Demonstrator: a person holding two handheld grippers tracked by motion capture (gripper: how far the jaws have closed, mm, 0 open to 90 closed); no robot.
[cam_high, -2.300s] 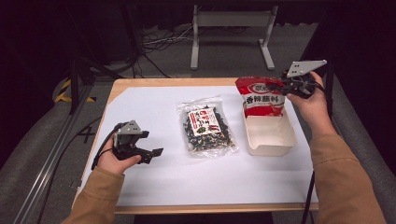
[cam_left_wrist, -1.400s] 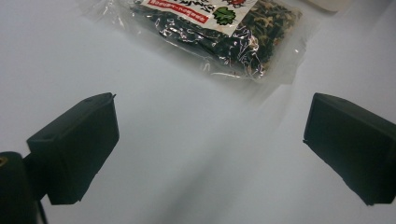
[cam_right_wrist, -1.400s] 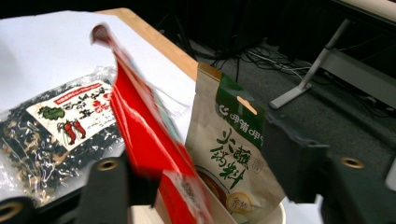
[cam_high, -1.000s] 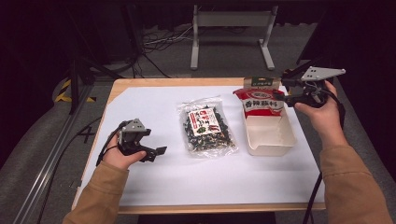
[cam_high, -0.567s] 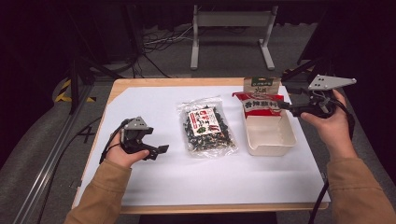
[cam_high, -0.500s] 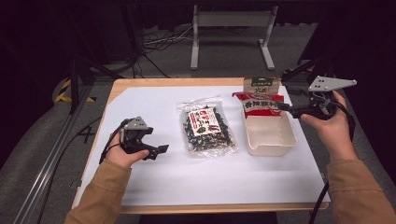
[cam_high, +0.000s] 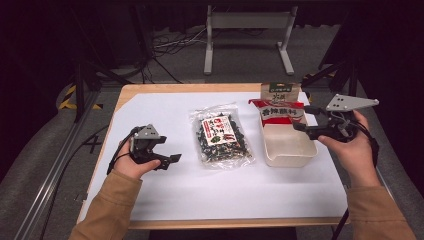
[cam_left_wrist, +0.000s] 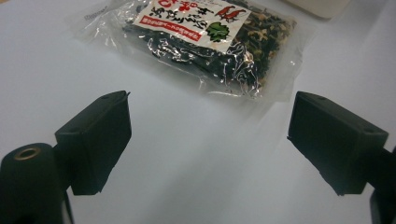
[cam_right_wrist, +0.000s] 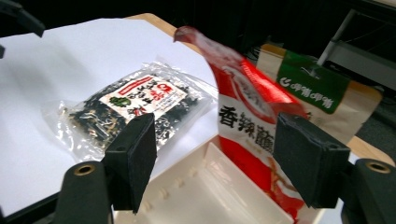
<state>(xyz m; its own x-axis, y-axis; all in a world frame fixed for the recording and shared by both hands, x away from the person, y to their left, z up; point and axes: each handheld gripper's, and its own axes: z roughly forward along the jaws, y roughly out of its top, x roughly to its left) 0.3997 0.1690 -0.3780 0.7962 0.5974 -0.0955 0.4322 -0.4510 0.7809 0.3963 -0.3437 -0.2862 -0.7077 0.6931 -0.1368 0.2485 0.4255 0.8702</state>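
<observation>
White paper covers the wooden counter (cam_high: 150, 92). At its 2 o'clock area stands a cream plastic tub (cam_high: 289, 147), with a red snack pouch (cam_high: 276, 114) upright against the tub's far wall and a green-topped kraft pouch (cam_high: 280, 91) just behind it. At centre lies a clear bag of dark dried food (cam_high: 221, 141). The right gripper (cam_high: 299, 118) hovers at the tub's 3 o'clock side, fingers wide, holding nothing. The left gripper (cam_high: 170, 152) sits at 9 o'clock of the bag, fingers wide and empty.
</observation>
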